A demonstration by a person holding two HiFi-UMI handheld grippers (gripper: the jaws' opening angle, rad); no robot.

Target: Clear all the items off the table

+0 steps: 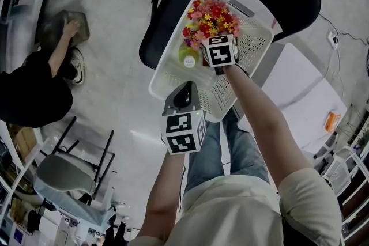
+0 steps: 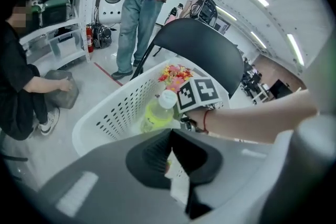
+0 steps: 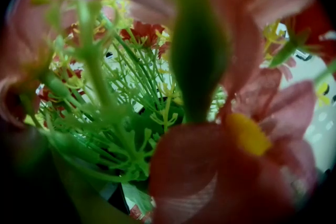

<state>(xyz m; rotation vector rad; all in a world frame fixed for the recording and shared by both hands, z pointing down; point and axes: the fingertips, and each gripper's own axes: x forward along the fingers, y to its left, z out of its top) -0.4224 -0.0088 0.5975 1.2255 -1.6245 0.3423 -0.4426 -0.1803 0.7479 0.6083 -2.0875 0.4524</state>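
Flowers (image 1: 210, 17) bury the right tool (image 1: 215, 48), hiding its grip; left tool (image 2: 170, 136) closed, empty, by basket (image 1: 253, 43) rim

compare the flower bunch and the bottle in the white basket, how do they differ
The flower bunch is red, pink and yellow, many blooms; the bottle is plain yellow-green with a white cap. The bunch spreads wider than the bottle. Both are in the white basket on the chair.
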